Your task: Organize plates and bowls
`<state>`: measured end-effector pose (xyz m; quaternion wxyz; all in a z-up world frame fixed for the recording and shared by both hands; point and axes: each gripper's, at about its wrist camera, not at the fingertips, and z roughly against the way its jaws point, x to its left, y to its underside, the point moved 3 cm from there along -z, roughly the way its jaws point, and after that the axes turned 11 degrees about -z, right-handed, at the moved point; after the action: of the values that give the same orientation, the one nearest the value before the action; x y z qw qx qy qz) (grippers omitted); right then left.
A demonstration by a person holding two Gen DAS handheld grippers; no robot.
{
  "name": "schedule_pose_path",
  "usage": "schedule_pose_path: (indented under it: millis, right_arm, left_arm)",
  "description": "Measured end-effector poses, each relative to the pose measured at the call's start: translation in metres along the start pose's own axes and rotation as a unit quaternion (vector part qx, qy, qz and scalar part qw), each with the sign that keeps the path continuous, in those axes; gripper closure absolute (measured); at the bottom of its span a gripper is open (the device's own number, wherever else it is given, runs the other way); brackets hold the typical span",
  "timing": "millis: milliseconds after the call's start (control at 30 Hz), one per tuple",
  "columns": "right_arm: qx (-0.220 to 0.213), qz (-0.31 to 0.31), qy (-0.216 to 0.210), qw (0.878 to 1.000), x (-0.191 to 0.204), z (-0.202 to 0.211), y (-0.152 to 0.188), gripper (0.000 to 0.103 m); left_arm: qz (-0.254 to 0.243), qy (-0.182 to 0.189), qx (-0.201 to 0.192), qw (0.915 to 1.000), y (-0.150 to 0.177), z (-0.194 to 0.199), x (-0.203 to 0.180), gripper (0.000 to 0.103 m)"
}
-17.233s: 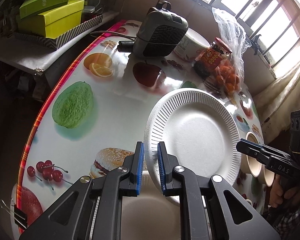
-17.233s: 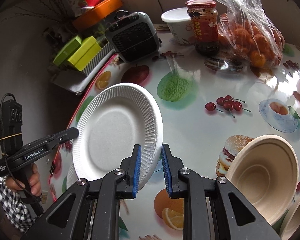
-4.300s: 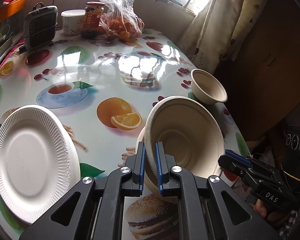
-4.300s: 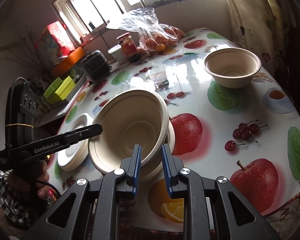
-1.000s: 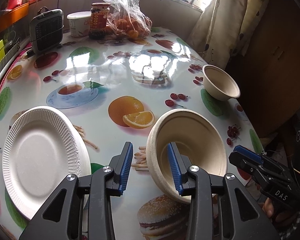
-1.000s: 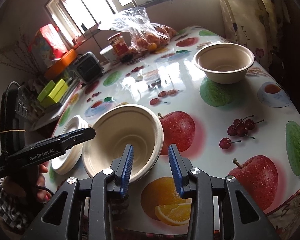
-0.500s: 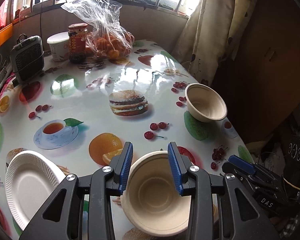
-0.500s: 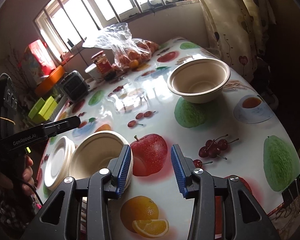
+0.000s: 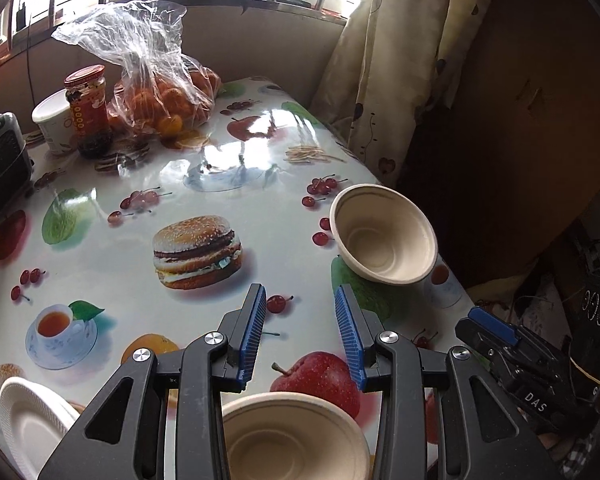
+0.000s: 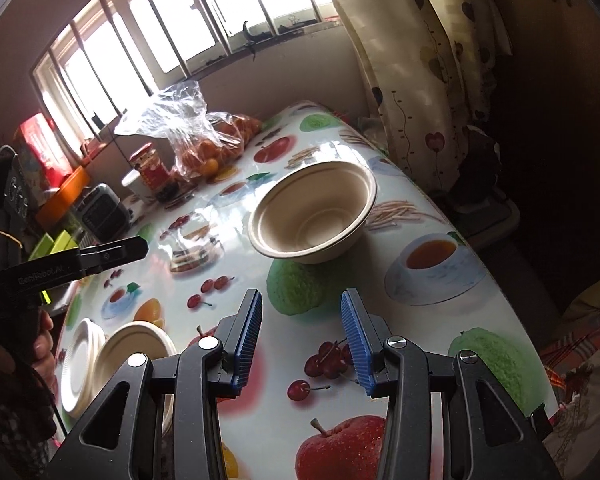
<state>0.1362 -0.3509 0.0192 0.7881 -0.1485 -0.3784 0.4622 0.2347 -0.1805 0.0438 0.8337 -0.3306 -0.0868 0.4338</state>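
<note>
A lone beige bowl (image 9: pixel 384 238) (image 10: pixel 314 212) stands upright near the table's right edge, ahead of both grippers. A stack of beige bowls (image 9: pixel 294 436) (image 10: pixel 134 350) sits close beneath the left gripper, beside the white paper plates (image 9: pixel 28 420) (image 10: pixel 78 366). My left gripper (image 9: pixel 302 330) is open with nothing between its blue pads and hovers over the tablecloth short of the lone bowl. My right gripper (image 10: pixel 302 334) is open too, empty, a little short of that bowl. Each gripper shows in the other's view, the right gripper (image 9: pixel 496 338) and the left gripper (image 10: pixel 112 254).
The fruit-print table (image 9: pixel 236 200) ends just right of the lone bowl. At its far end stand a bag of oranges (image 9: pixel 160 92), a red-lidded jar (image 9: pixel 88 112), a white tub (image 9: pixel 50 120) and a small grey heater (image 9: pixel 0 164). A curtain (image 10: pixel 428 64) hangs at the right.
Both grippers have drawn away from the bowl stack and moved toward the lone bowl at the right, which now looks larger. The stack has slid to the near edge of both views.
</note>
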Motion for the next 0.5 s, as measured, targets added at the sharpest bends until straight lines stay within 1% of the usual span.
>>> schedule_pose_path:
  millis: [133,267,500]
  right_arm:
    - [-0.009,-0.003,0.01,1.0,-0.01,-0.005,-0.012,0.062]
    - [-0.011,-0.009,0.013,1.0,-0.017,-0.011,-0.024,0.062]
    - [-0.003,-0.026,0.014,1.0,-0.031,-0.026,-0.041,0.062]
  left_arm:
    - [-0.007,0.0,0.004,1.0,-0.017,-0.016,-0.001,0.065]
    - [-0.006,0.006,0.017,0.9998,-0.032,-0.037,-0.001,0.066]
    - [-0.019,0.014,0.028,0.9993,-0.053,-0.066,-0.007,0.066]
